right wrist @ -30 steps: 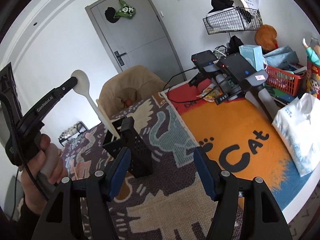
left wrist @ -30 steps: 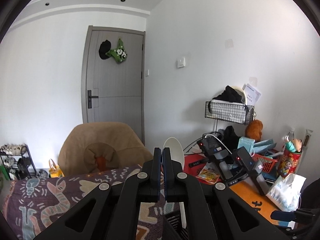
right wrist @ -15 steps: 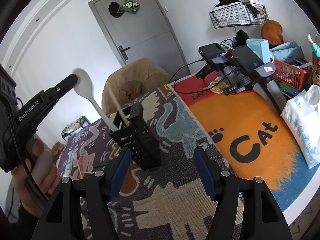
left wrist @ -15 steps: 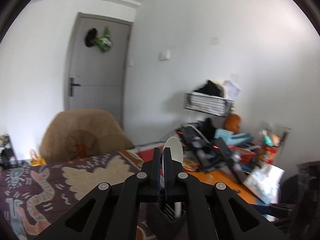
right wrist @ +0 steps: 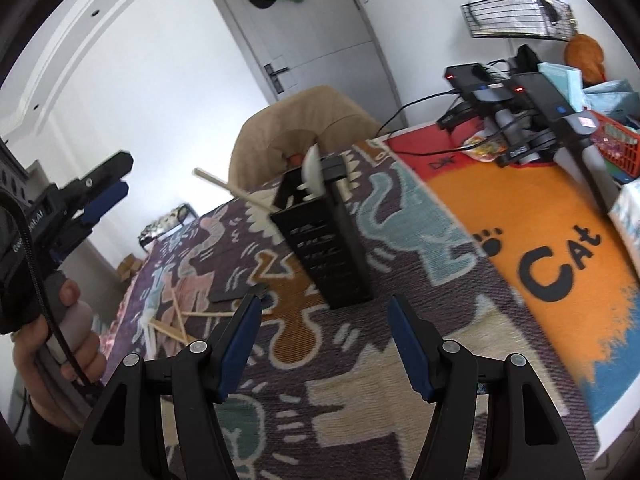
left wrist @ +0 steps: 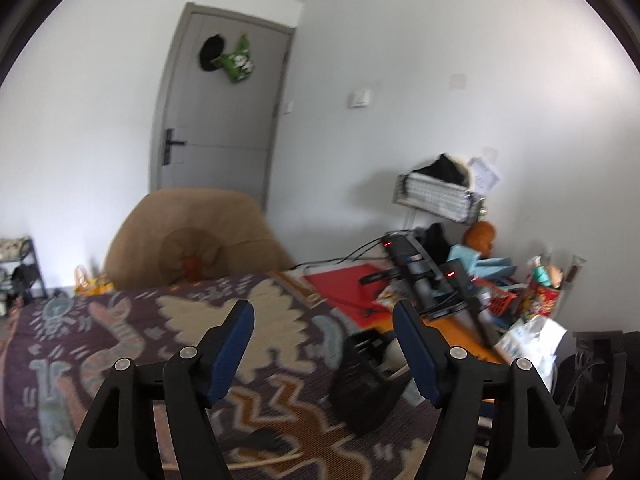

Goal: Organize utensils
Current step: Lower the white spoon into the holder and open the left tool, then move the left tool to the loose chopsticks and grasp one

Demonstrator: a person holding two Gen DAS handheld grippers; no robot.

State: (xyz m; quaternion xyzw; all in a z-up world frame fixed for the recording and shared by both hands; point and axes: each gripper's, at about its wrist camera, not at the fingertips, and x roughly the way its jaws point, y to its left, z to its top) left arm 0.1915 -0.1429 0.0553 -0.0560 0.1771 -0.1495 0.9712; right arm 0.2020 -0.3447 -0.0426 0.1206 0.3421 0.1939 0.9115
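Item: black slotted holder [right wrist: 324, 240], rigid plastic, tall and boxy, standing on the patterned woven rug [right wrist: 360, 380]. It is holding a white spoon [right wrist: 310, 168], bowl upward, and one pale wooden chopstick [right wrist: 232, 190] leaning out to the left.

Item: loose chopsticks [right wrist: 176, 320], thin, straight and crossed, lying flat on the rug, left of the holder.

Left gripper [left wrist: 322, 344]: jaws spread wide, gripping nothing, hovering over the rug. Right gripper [right wrist: 324, 344]: likewise released and empty.

The loose sticks are lying down-left of the right gripper; the left one, judging by position, is sitting nearer to them.
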